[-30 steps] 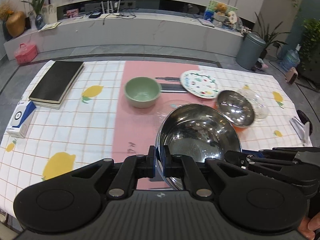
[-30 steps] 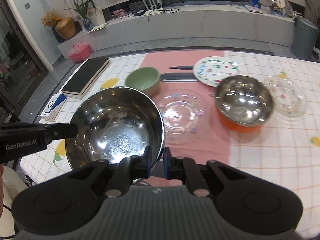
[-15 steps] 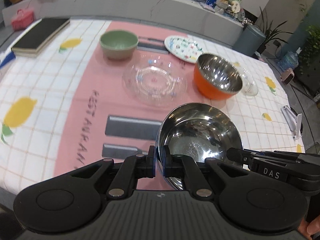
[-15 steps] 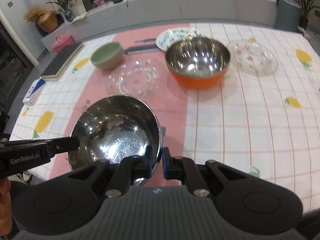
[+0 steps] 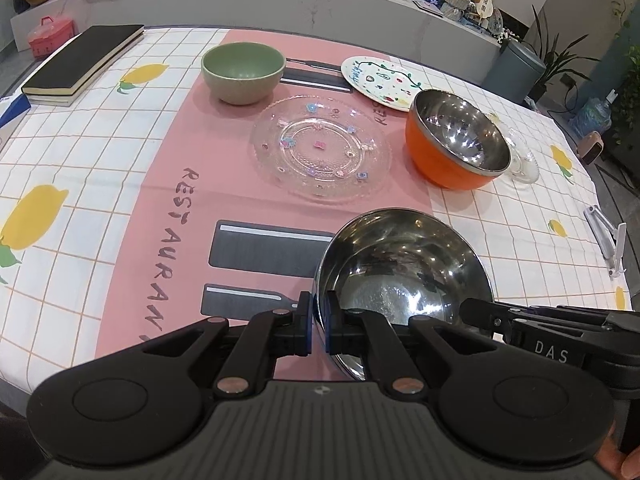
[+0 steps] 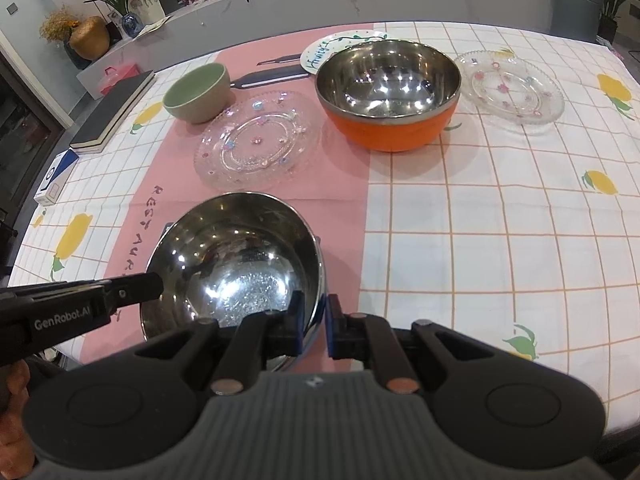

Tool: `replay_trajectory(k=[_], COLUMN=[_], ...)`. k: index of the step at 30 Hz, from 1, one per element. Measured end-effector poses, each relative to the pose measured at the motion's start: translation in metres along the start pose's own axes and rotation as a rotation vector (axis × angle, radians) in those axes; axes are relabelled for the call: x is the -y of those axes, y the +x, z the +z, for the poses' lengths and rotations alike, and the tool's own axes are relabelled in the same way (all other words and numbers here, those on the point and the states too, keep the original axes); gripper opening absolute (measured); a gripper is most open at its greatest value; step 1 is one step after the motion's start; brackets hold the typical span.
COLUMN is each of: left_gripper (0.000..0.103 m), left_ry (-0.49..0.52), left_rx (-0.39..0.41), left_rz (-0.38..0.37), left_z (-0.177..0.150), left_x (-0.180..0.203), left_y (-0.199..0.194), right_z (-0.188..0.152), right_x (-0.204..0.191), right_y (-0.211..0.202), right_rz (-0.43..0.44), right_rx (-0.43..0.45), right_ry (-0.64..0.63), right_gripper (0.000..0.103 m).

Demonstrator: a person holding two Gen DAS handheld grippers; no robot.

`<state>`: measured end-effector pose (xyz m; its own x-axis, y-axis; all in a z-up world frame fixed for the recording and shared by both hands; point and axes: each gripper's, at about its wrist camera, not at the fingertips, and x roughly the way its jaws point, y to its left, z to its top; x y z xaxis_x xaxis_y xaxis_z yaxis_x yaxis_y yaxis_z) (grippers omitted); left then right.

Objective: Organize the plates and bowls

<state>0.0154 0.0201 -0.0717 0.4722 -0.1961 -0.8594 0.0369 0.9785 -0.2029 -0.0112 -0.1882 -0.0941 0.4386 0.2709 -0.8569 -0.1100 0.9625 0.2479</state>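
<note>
A plain steel bowl (image 5: 404,276) (image 6: 236,264) hangs low over the near part of the pink cloth, held from two sides. My left gripper (image 5: 319,322) is shut on its left rim. My right gripper (image 6: 316,322) is shut on its right rim. Each gripper also shows in the other's view, pinching the rim edge-on. Behind stand an orange bowl with a steel inside (image 5: 456,140) (image 6: 388,92), a green bowl (image 5: 243,72) (image 6: 198,92), a clear glass plate (image 5: 320,148) (image 6: 256,140), a second glass plate (image 6: 512,92) and a white painted plate (image 5: 380,80).
A black book (image 5: 84,60) lies at the far left, with a blue-and-white box (image 6: 56,176) nearer along that edge. A white clip (image 5: 608,240) sits at the right edge. The checked cloth (image 6: 500,240) to the right of the held bowl is bare.
Both grippers have come down and towards the near edge with the steel bowl between them. The dishes behind now sit farther from it. The grips are unchanged.
</note>
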Motion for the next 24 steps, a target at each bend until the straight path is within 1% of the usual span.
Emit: replay_trajectory(k=[3,5,6,7,8,9,11,13,16,18,19,24], left_gripper=[0.006,0.008,0.013,0.019,0.021,0.024,0.026,0.031,0.032,0.033,0.034,0.035], left_ry=[-0.003,-0.018,-0.023,-0.024,-0.025,-0.025,-0.014,0.006,0.041,0.063,0.069,0.087], left_rx=[-0.001,-0.002,-0.001,-0.001,0.006,0.011,0.019,0.036,0.064,0.092,0.103,0.171], left_rz=[-0.005,-0.008,-0.005,0.0,0.006,0.009,0.009,0.009,0.009,0.003,-0.005,-0.081], left_z=[0.001,0.001,0.001,0.001,0.001,0.002,0.004,0.009,0.019,0.03,0.035,0.071], left_x=[0.0,-0.002,-0.004,-0.005,-0.006,-0.006,-0.006,-0.003,0.004,0.008,0.01,0.024], left_y=[0.0,0.001,0.001,0.001,0.0,-0.002,-0.007,-0.014,-0.027,-0.038,-0.042,-0.059], right_z=[0.0,0.0,0.0,0.0,0.0,0.001,0.001,0.004,0.01,0.016,0.022,0.048], right_x=[-0.001,-0.001,-0.001,-0.001,-0.001,-0.002,-0.002,-0.002,-0.001,0.0,0.001,0.011], right_y=[0.0,0.001,0.001,0.001,0.001,0.0,-0.003,-0.008,-0.018,-0.028,-0.034,-0.062], right_rz=[-0.003,0.0,0.001,-0.001,-0.01,-0.017,-0.029,-0.028,-0.022,-0.017,-0.022,-0.052], right_rx=[-0.002,-0.003,-0.004,-0.003,-0.002,0.001,0.011,0.019,0.036,0.058,0.076,0.172], right_ry=[-0.006,-0.009,-0.009,-0.009,-0.012,-0.015,-0.027,-0.03,-0.028,-0.031,-0.034,-0.018], right_gripper=[0.009,0.012,0.013,0.018,0.03,0.034,0.036,0.038,0.039,0.042,0.044,0.046])
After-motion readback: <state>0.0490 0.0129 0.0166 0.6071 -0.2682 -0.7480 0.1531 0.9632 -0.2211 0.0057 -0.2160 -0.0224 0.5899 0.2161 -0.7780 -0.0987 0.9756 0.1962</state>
